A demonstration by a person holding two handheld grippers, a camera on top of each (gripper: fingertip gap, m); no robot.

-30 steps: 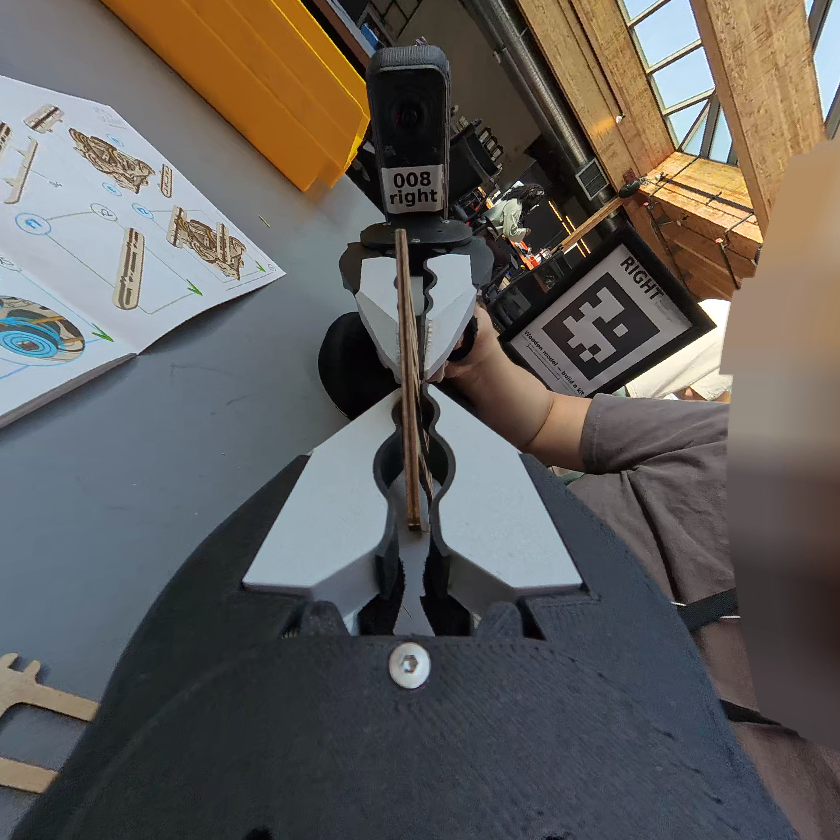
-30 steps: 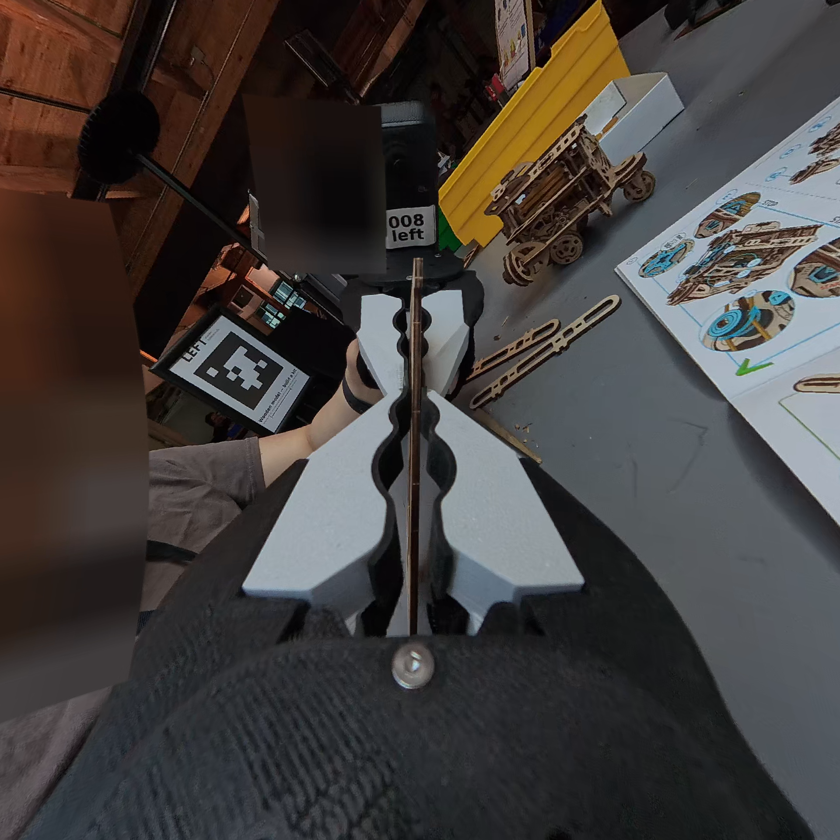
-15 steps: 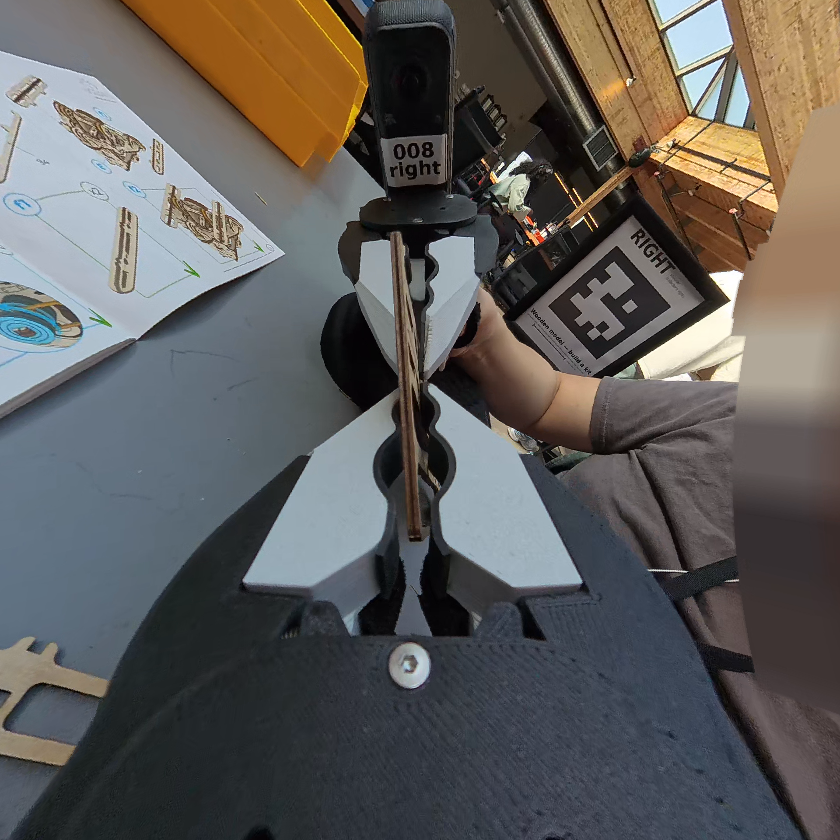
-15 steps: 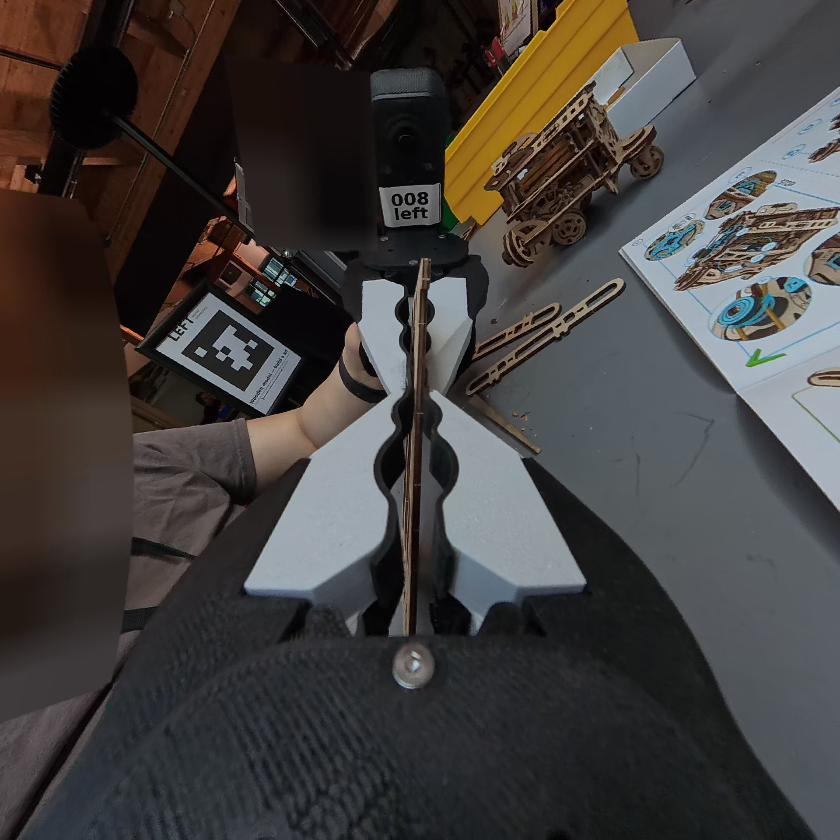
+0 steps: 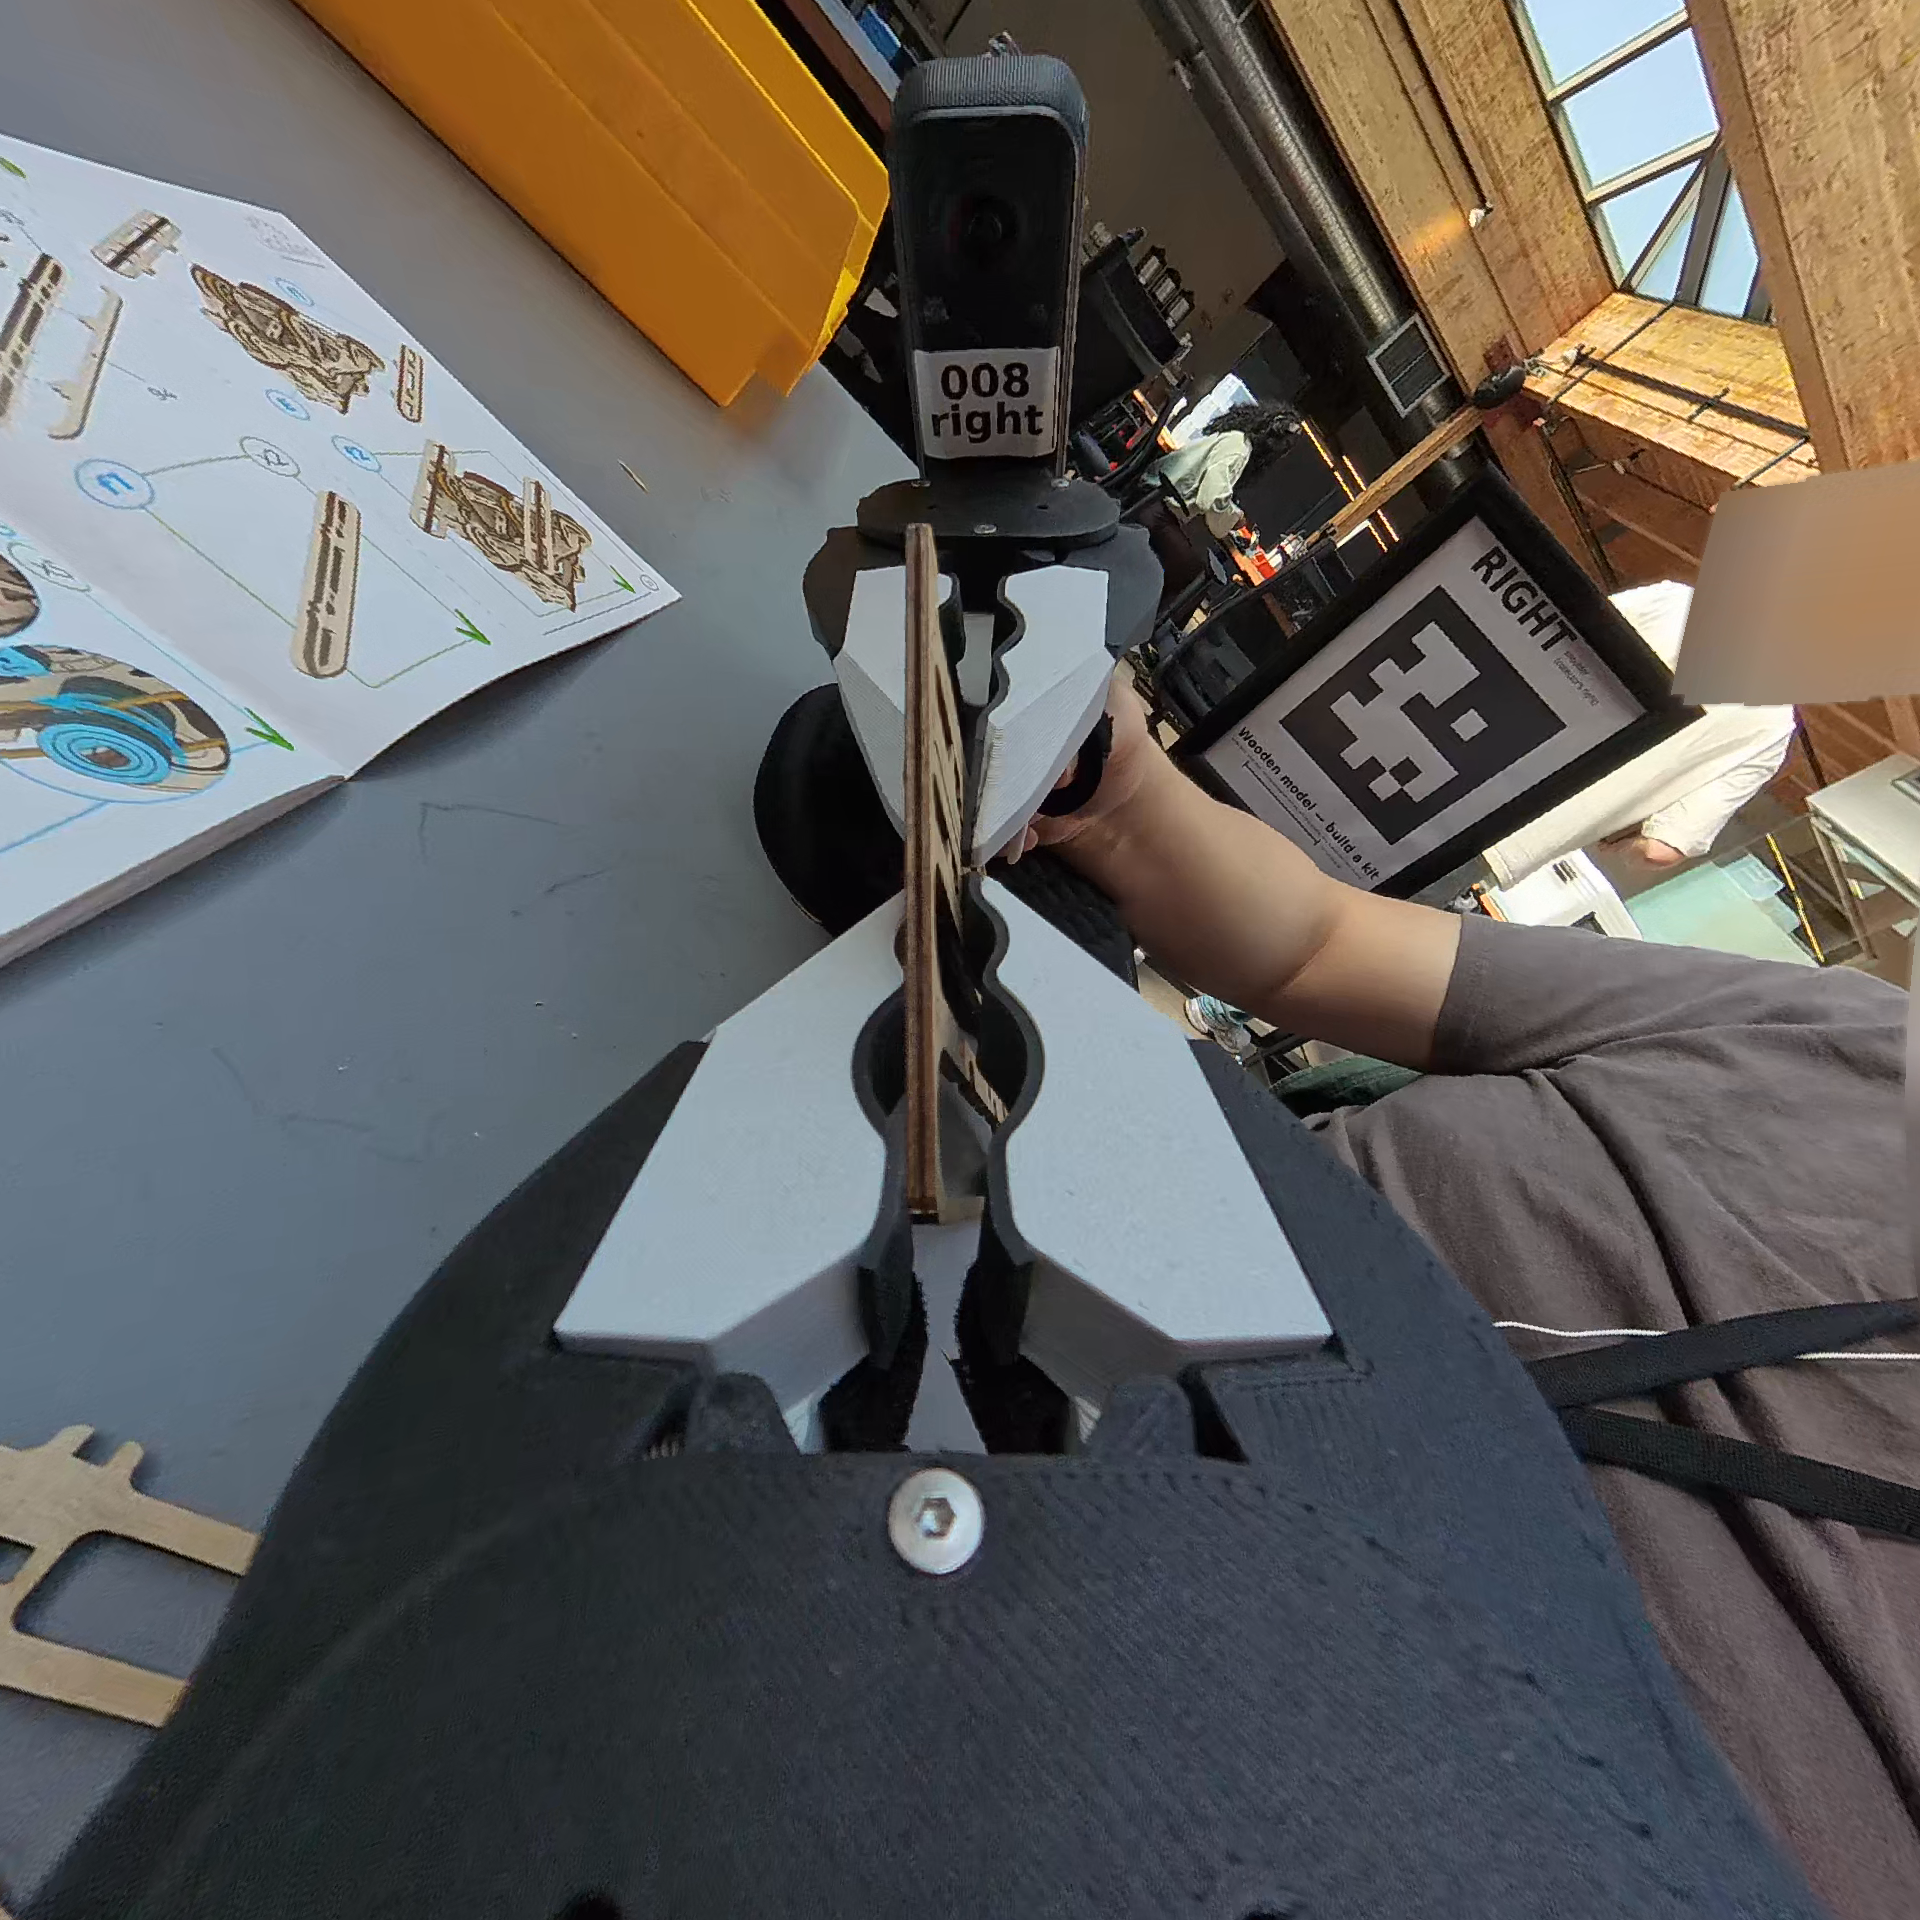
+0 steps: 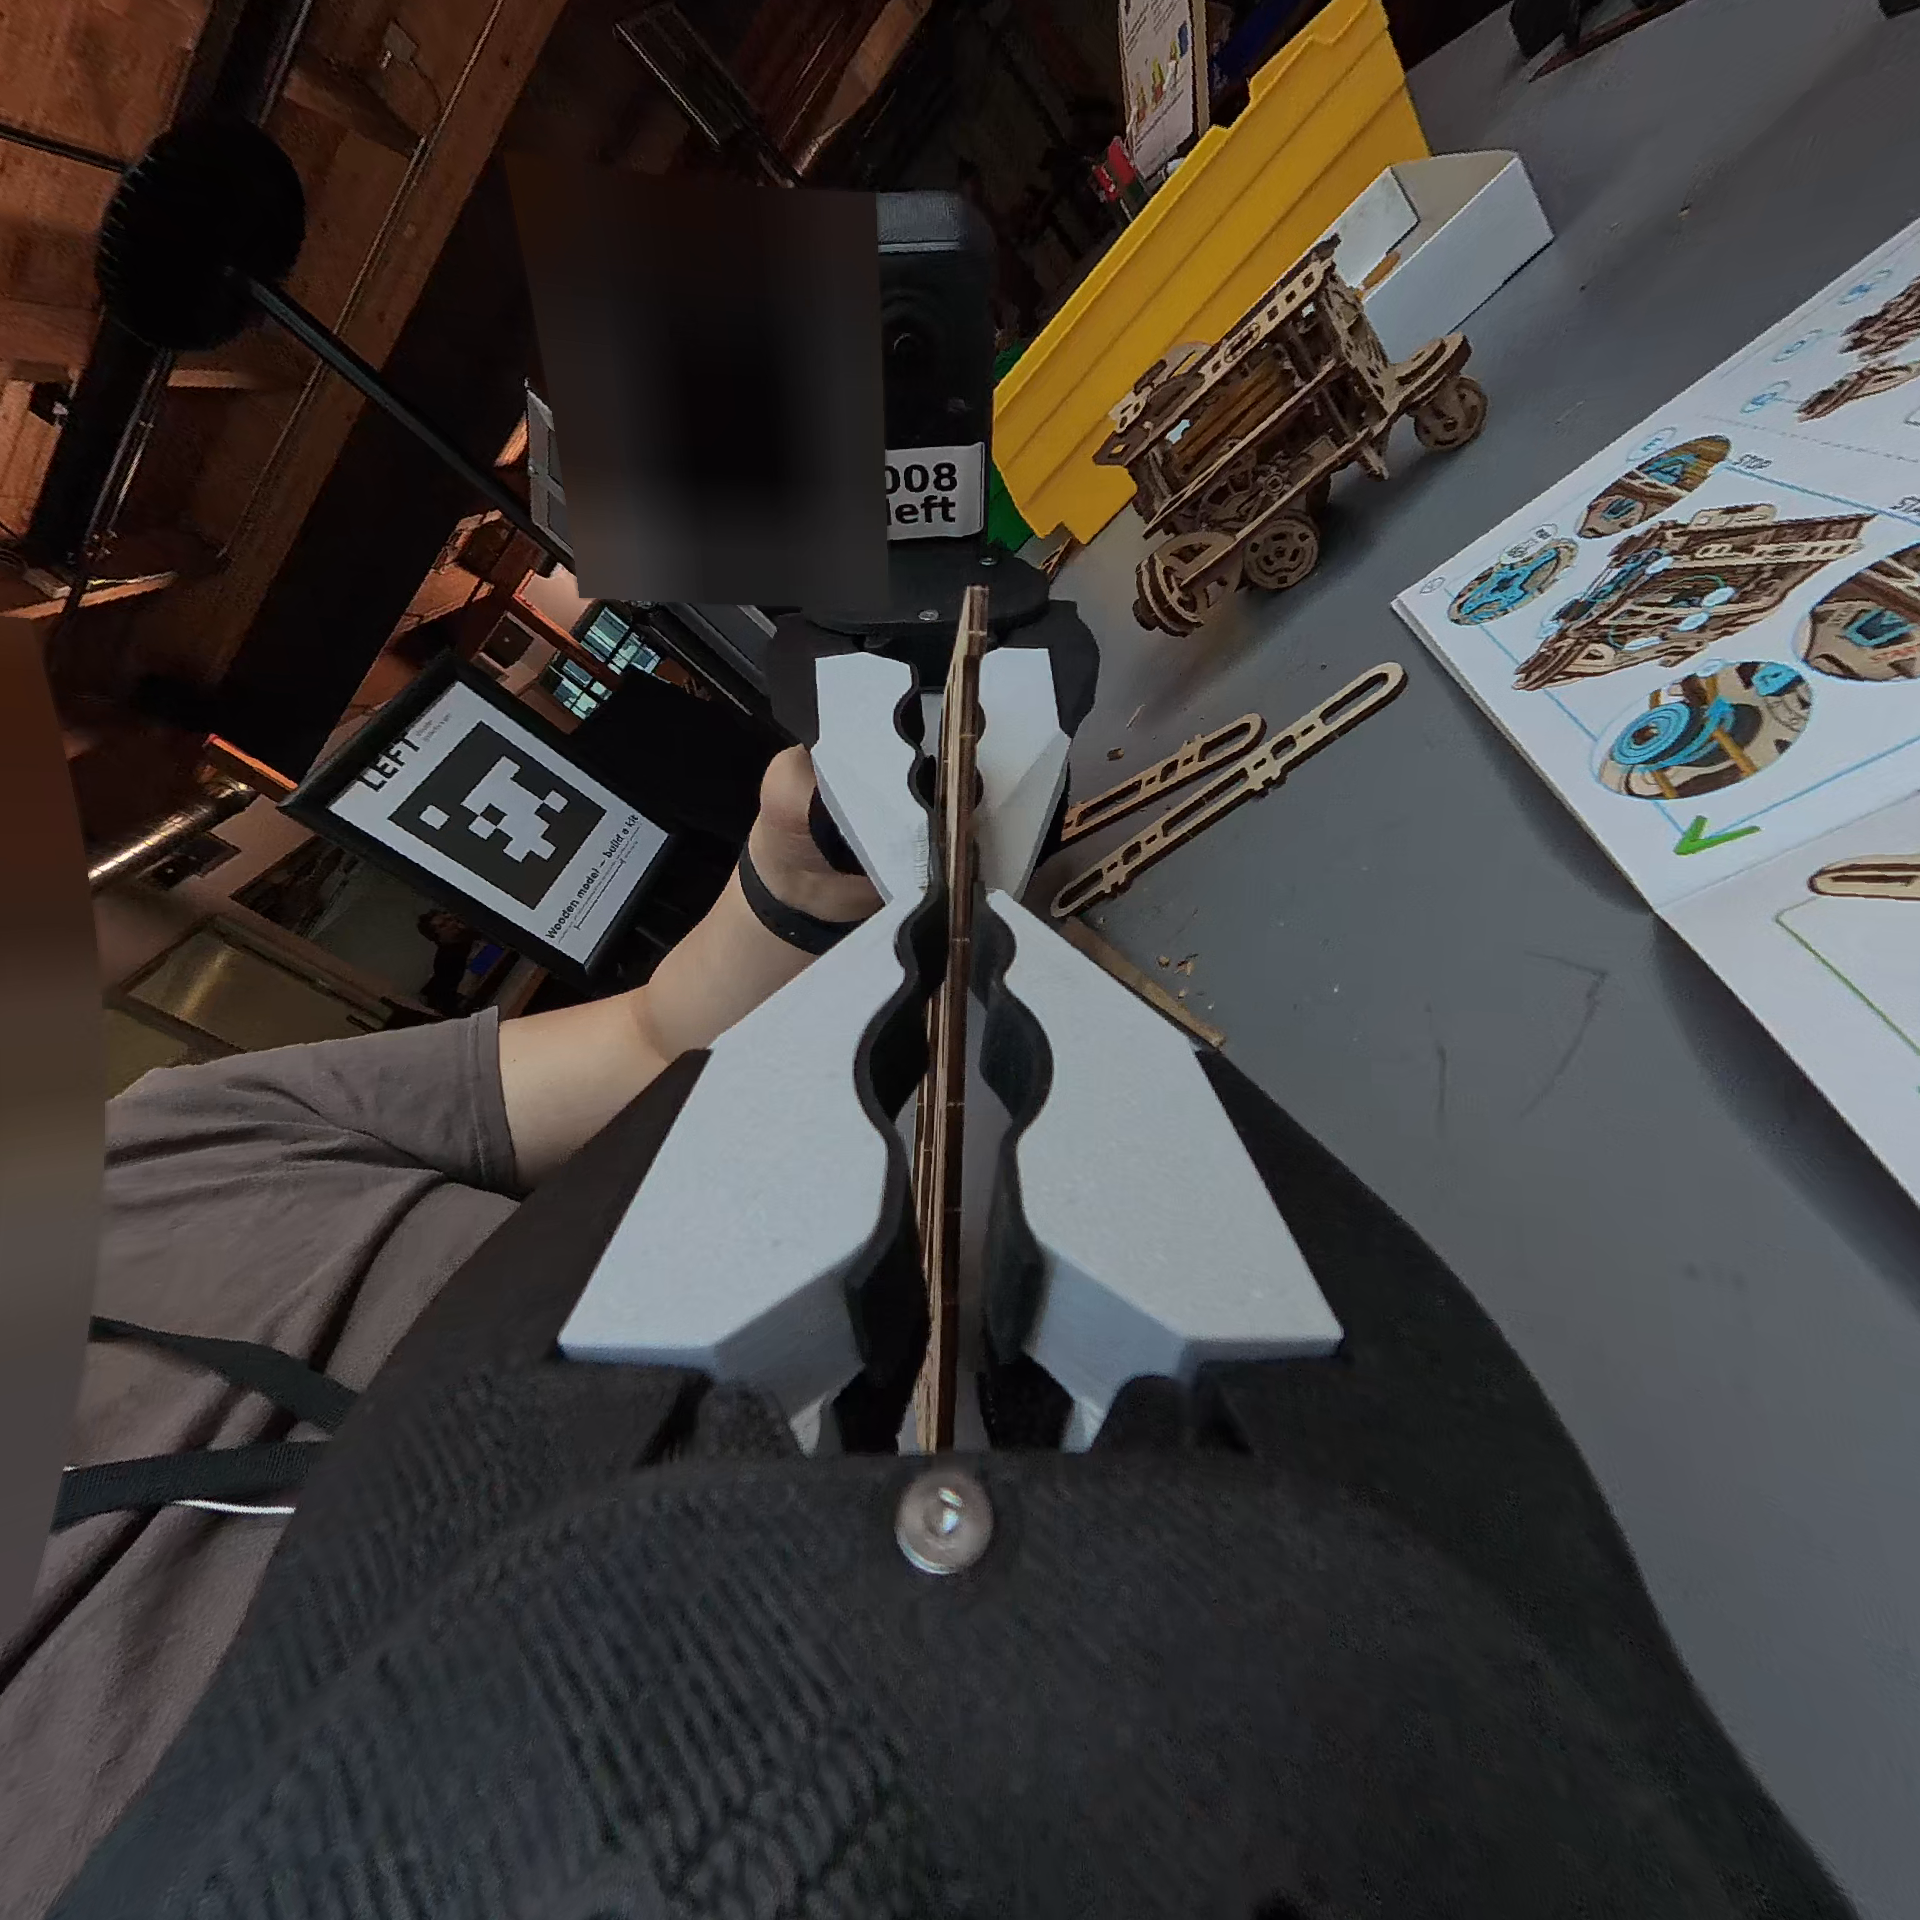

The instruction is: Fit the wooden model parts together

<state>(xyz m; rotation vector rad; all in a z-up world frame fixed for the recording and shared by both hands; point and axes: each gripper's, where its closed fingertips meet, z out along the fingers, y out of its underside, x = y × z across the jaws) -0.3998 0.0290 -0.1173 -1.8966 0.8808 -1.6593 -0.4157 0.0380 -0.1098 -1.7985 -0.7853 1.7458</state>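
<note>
A thin slotted wooden strip (image 5: 920, 1039) is seen almost edge-on and spans both grippers, above the grey table (image 5: 364, 1039). My left gripper (image 5: 945, 899) is shut on its near end. My right gripper (image 5: 961, 831) faces it tip to tip and is shut on the far end. In the right wrist view the same strip (image 6: 948, 1143) runs back between my right gripper's (image 6: 951, 902) fingers to their base, and the left gripper (image 6: 951, 862) grips its far end. I cannot tell whether it is one strip or two pressed together.
An open instruction booklet (image 5: 260, 520) lies on the table and also shows in the right wrist view (image 6: 1714, 675). A wooden model vehicle (image 6: 1278, 457), two loose slotted strips (image 6: 1226, 790), a yellow bin (image 6: 1195, 260), a white box (image 6: 1455, 229) and a cut-out wooden sheet (image 5: 73, 1558) are nearby. Both grippers' tips are close together, under 4 cm apart. The wooden model vehicle (image 6: 1278, 457) is about equally far from each gripper, around 25 cm.
Both grippers stay shut on the strip. The strip has twisted slightly, so more of its slotted face shows in the left wrist view. Both views have shifted a little over the table.
</note>
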